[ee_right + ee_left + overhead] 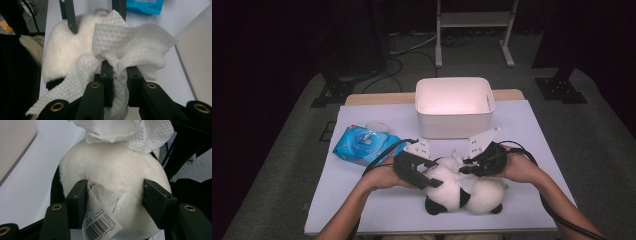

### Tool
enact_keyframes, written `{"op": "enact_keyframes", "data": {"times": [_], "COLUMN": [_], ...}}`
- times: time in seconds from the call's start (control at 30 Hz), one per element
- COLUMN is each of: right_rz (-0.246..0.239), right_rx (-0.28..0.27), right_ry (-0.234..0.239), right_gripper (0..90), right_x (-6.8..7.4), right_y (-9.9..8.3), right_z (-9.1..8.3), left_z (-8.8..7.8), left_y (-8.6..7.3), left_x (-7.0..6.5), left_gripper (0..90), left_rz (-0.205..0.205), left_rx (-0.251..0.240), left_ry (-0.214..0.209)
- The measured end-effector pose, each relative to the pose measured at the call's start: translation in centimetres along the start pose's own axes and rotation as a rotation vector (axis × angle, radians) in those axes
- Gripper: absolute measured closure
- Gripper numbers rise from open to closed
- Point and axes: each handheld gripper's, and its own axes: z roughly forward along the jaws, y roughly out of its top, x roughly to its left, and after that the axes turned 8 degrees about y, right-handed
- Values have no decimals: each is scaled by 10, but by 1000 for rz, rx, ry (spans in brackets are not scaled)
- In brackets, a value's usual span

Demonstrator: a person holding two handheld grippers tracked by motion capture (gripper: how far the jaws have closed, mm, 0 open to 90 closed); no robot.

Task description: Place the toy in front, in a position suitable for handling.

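Plush panda (462,192) lies on the desk before the white bin (455,106), left gripper (424,176) fingers clamped on its soft body; right gripper (468,167) fingers pinch a flimsy wipe (130,47) against it.

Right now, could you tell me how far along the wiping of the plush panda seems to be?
Done: a wet wipe is out of the blue wipe pack and bunched in the right gripper. In hand: the left gripper clamps the plush panda on the table while the wipe rests on its white fur. Left, as I judge it: finishing the wiping; the white bin looks empty, so nothing has gone in.
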Motion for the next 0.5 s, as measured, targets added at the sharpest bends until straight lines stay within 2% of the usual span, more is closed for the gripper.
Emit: {"op": "enact_keyframes", "data": {"times": [0.07,0.2,0.3,0.5], "right_rz": [10,43,21,-15], "right_rx": [22,23,32,10], "right_ry": [-1,-4,-13,5], "right_gripper": [785,785,785,785], "right_x": [0,0,2,-3], "right_y": [-8,-18,-14,10], "right_z": [-1,-7,-7,1], "left_z": [0,1,1,2], "left_y": [0,3,6,5], "left_x": [-1,-2,-3,-1], "left_gripper": [397,399,398,396], "left_rz": [2,14,25,20], "left_rx": [-1,2,20,28], "left_ry": [0,-1,0,2]}}
